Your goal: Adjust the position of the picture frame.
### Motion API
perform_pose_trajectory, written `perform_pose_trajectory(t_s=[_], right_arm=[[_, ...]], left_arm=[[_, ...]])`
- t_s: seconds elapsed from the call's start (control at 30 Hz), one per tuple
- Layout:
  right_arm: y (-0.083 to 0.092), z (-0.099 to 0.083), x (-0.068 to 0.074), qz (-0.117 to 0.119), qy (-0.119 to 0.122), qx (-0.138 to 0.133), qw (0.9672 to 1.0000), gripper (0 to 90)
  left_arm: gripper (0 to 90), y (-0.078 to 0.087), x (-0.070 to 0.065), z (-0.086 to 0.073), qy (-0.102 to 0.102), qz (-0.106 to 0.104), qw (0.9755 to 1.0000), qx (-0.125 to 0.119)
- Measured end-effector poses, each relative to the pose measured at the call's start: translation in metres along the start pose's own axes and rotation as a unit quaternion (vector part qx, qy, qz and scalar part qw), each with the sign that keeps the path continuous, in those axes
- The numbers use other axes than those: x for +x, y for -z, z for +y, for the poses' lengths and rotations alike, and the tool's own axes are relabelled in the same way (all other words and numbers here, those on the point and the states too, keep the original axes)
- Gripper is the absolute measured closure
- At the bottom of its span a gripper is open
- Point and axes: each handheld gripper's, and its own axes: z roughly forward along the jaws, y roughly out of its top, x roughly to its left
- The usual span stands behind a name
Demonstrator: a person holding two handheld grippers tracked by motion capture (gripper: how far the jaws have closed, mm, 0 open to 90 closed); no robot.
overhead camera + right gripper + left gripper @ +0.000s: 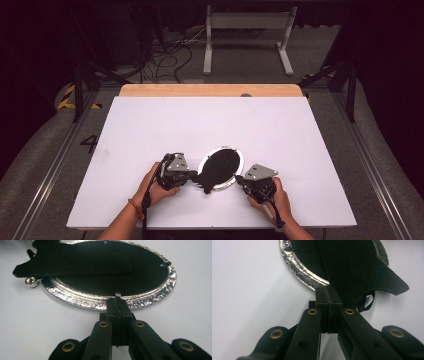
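As seen in the high view: oval silver-rimmed picture frame [220, 148] face down on white worktop [150, 125], directly between the two tongs, black fish-shaped stand flap [217, 170] lying over its black back. Long axis slanting from beside left tongs [192, 175] away towards the far right. Left tongs at the flap's flared foot, right tongs [239, 179] at the near long side; both touching or just short of it, neither clearly nearer.

Left gripper view: left tongs [329, 290] pressed fully together, nothing visibly pinched, tips right at the textured rim [294, 265]; flap [362, 270] spreading ahead and to the right.

Right gripper view: right tongs [117, 301] likewise closed with no gap, tips meeting a small bent metal tab [117, 293] on the rim [150, 301]. Whether merely touched or nipped, impossible to tell. Frame broadside ahead, flap [75, 265] towards the left, small silver ball [32, 281] beneath its end.

Likely next: working that tab, which sits dead ahead of the right tongs.
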Motion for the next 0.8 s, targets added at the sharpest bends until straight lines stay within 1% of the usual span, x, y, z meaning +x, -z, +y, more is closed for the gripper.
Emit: perform_pose_trajectory(t_s=[0.1,0.13,0.27,0.3,0.37,0.43,0.5,0.57,0.6,0.63,0.7,0.8], right_arm=[[-0.002,0.001,-0.001,-0.004,0.000,-0.001,1.0000,90.0],[-0.003,0.002,-0.002,-0.005,-0.001,-0.001,1.0000,90.0],[-0.004,0.003,-0.002,-0.008,-0.002,-0.001,1.0000,90.0],[-0.004,0.003,-0.002,-0.008,-0.003,-0.001,1.0000,90.0],[-0.002,0.002,-0.003,0.001,-0.004,0.000,1.0000,90.0],[-0.001,0.001,-0.001,0.018,-0.012,-0.001,0.9998,90.0],[-0.001,0.002,0.006,0.024,-0.008,-0.001,0.9997,90.0],[-0.001,0.002,0.008,0.022,-0.005,-0.001,0.9997,90.0],[-0.001,0.003,0.010,0.024,-0.002,-0.001,0.9997,90.0],[-0.002,0.003,0.012,0.023,0.000,-0.002,0.9997,90.0],[-0.002,0.003,0.012,0.022,-0.001,-0.002,0.9998,90.0],[-0.002,0.003,0.012,0.019,0.001,-0.002,0.9998,90.0]], left_arm=[[90.0,0.000,-0.001,0.000,0.002,-0.002,1.0000,0.001],[90.0,0.000,-0.001,0.001,-0.002,-0.001,1.0000,0.004],[90.0,0.000,-0.001,0.002,-0.006,0.001,0.9999,0.010],[90.0,0.000,-0.002,0.002,-0.011,0.003,0.9999,0.010],[90.0,0.000,-0.003,0.003,-0.015,0.007,0.9998,0.013],[90.0,0.002,-0.003,0.003,-0.020,0.007,0.9996,0.017],[90.0,0.005,-0.004,0.001,-0.024,0.006,0.9994,0.024],[90.0,0.006,-0.003,-0.001,-0.025,0.004,0.9994,0.022],[90.0,0.006,-0.003,-0.001,-0.021,0.003,0.9995,0.022],[90.0,0.006,-0.003,-0.001,-0.023,0.003,0.9995,0.022],[90.0,0.006,-0.003,-0.001,-0.020,0.001,0.9995,0.023],[90.0,0.006,0.000,-0.004,-0.008,-0.014,0.9998,0.011]])
